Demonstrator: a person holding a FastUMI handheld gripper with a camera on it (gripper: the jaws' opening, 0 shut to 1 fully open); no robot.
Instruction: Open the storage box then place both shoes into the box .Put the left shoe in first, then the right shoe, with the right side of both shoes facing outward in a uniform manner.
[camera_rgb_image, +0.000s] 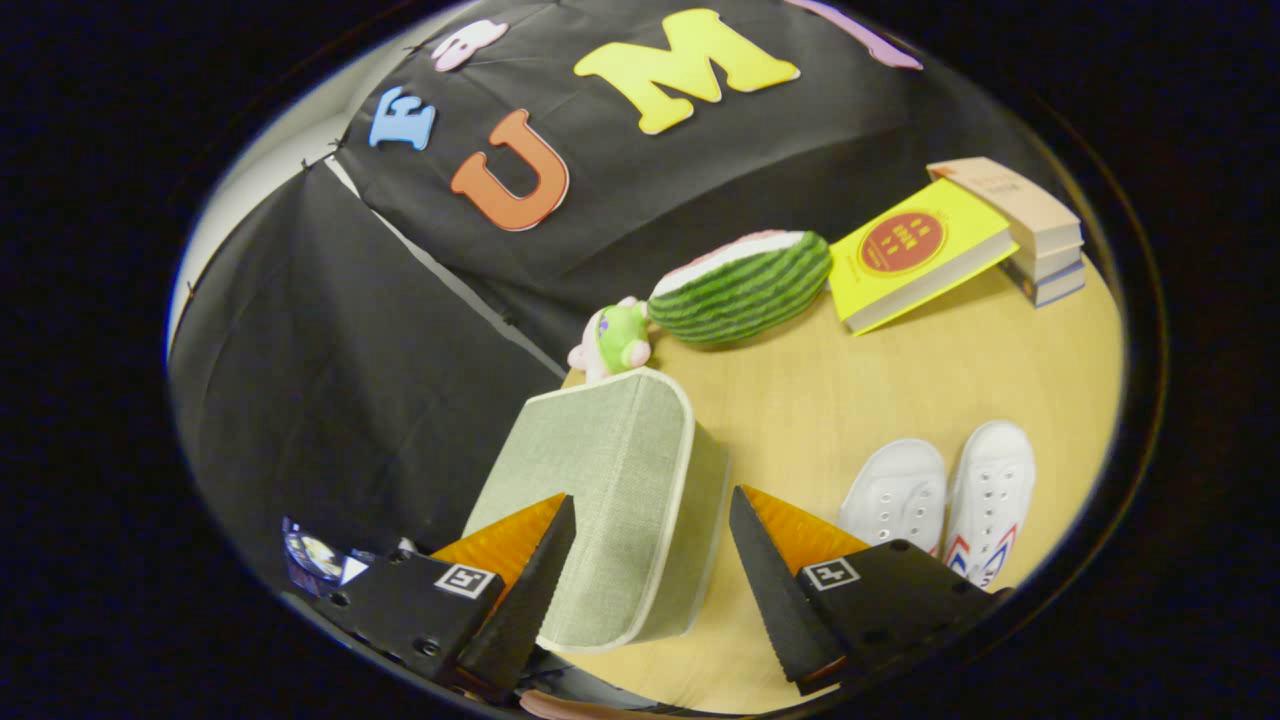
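From my remote seat, the gripper (650, 560) stands wide open astride the grey-green fabric storage box (610, 500), neither finger pressing it. The box sits on the wooden table (850, 400), lid still down. Two white shoes (940, 500) wait side by side at three o'clock from the box. I judge the lid light and soft-edged; its piped rim looks the best hold. The canvas shoes should be light and pliable.
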